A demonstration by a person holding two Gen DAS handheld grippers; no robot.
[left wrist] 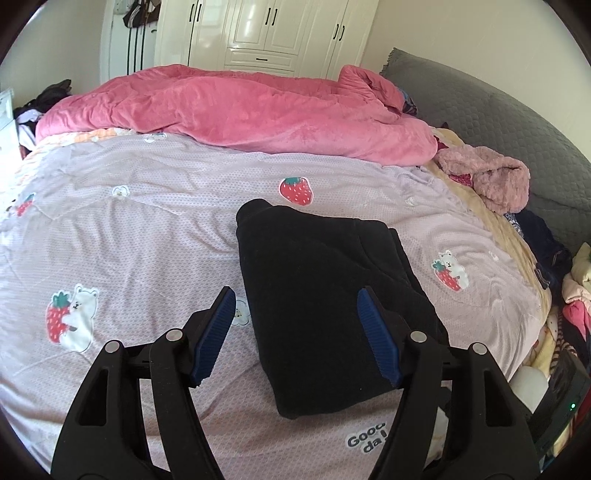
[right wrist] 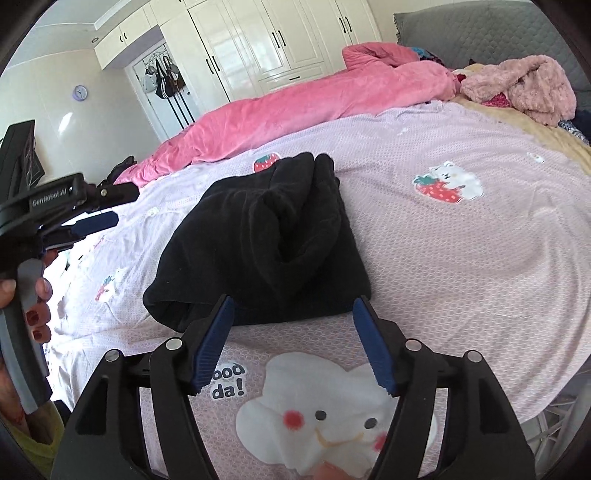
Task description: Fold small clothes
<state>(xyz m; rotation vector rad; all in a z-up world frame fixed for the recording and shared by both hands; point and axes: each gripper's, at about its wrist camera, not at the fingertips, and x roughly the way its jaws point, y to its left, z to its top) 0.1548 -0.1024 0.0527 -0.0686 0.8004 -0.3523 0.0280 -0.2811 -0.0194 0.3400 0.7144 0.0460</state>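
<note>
Garment: folded black fleece garment [left wrist: 325, 295] lies on your lilac strawberry-print bedsheet [left wrist: 147, 229].
Left gripper [left wrist: 297, 295]: your jaws spread wide, empty, above it.
Right gripper [right wrist: 293, 304]: your jaws spread, empty, at its near edge.

A lived-in home bedroom.

A bed [left wrist: 147, 221] with a lilac strawberry-and-bear sheet carries a rumpled pink duvet [left wrist: 236, 110]; a white built-in wardrobe [left wrist: 273, 33] lines the far wall, bags [right wrist: 166, 77] hang by it, and a grey padded headboard [left wrist: 498, 122] stands alongside.
</note>
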